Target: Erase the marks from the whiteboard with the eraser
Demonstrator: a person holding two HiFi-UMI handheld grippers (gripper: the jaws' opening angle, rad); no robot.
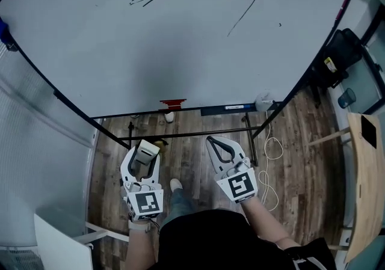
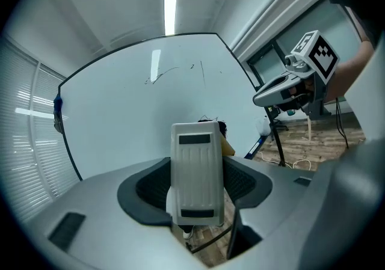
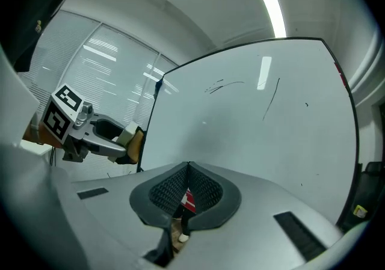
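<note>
Left gripper [image 1: 145, 150] around the eraser [image 2: 195, 166], apart from the marked whiteboard [image 1: 180, 52]

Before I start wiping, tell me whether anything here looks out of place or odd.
Nothing looks damaged or spilled. The eraser sits straight in the left gripper. Only a white cable stands out: it lies in loose loops on the wood floor beside a leg of the whiteboard stand.
</note>
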